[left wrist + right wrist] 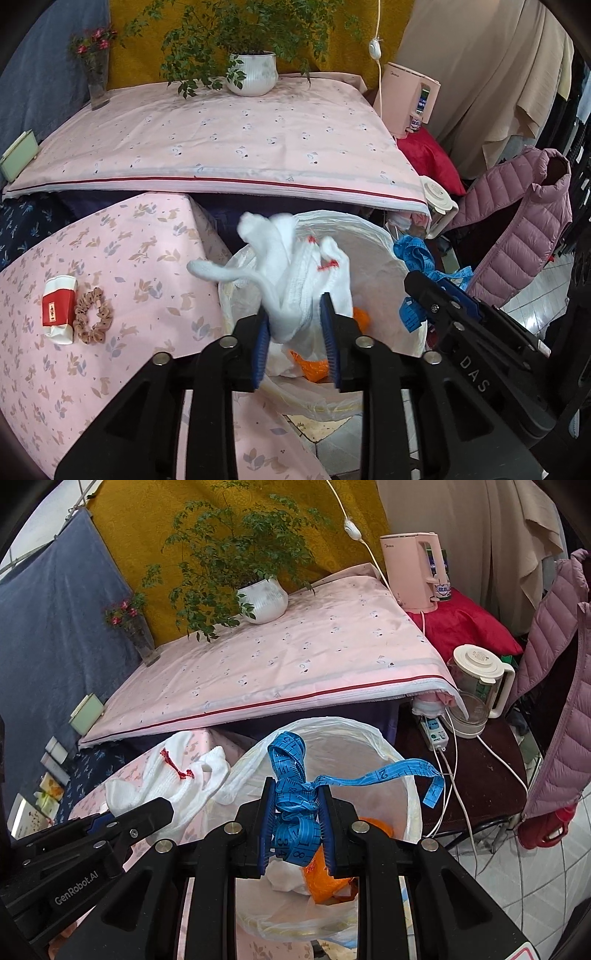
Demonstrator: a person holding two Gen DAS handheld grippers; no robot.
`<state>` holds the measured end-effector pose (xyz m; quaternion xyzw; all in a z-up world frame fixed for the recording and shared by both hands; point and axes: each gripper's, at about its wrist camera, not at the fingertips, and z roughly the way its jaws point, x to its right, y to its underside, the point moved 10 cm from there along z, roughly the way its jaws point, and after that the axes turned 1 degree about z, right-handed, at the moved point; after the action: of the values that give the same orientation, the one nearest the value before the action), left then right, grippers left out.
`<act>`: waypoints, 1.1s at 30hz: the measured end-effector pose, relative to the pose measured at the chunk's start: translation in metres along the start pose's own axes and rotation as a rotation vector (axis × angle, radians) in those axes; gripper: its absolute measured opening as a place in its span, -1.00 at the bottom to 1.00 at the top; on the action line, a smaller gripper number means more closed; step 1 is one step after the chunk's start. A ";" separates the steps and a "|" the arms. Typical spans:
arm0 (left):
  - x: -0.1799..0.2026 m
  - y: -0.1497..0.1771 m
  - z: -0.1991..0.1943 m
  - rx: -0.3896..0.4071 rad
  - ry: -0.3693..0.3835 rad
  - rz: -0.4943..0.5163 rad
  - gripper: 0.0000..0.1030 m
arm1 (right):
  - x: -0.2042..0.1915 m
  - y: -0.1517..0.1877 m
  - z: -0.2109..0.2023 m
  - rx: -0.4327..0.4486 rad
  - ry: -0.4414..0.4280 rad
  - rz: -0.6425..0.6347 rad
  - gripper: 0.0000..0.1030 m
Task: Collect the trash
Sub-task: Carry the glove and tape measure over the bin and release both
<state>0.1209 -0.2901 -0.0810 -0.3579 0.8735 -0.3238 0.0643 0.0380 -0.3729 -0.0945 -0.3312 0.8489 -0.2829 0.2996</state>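
My left gripper is shut on white socks with red stitching and holds them over the bin lined with a clear plastic bag. My right gripper is shut on a bunched blue measuring tape above the same bin. Orange and white trash lies inside the bin. The right gripper shows in the left wrist view at the bin's right side. The left gripper and socks show at the left in the right wrist view.
A red and white packet and a brown scrunchie lie on the pink floral cloth left of the bin. Behind is a pink-covered table with a potted plant and vase. Kettles, cables and a pink jacket stand right.
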 end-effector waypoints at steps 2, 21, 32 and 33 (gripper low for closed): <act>-0.003 -0.001 -0.001 0.007 -0.012 -0.010 0.05 | -0.001 0.001 0.001 -0.002 0.000 -0.002 -0.60; -0.036 0.001 -0.008 0.029 -0.068 -0.074 0.14 | -0.019 0.005 0.009 -0.022 -0.015 -0.042 -0.60; -0.064 0.008 -0.012 0.035 -0.098 -0.132 0.30 | -0.036 0.006 0.014 -0.027 -0.019 -0.070 -0.56; -0.067 0.008 -0.013 0.040 -0.104 -0.141 0.32 | -0.038 0.006 0.014 -0.023 -0.018 -0.069 -0.55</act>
<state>0.1608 -0.2342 -0.0841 -0.4334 0.8350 -0.3258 0.0936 0.0681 -0.3458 -0.0955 -0.3664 0.8373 -0.2802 0.2936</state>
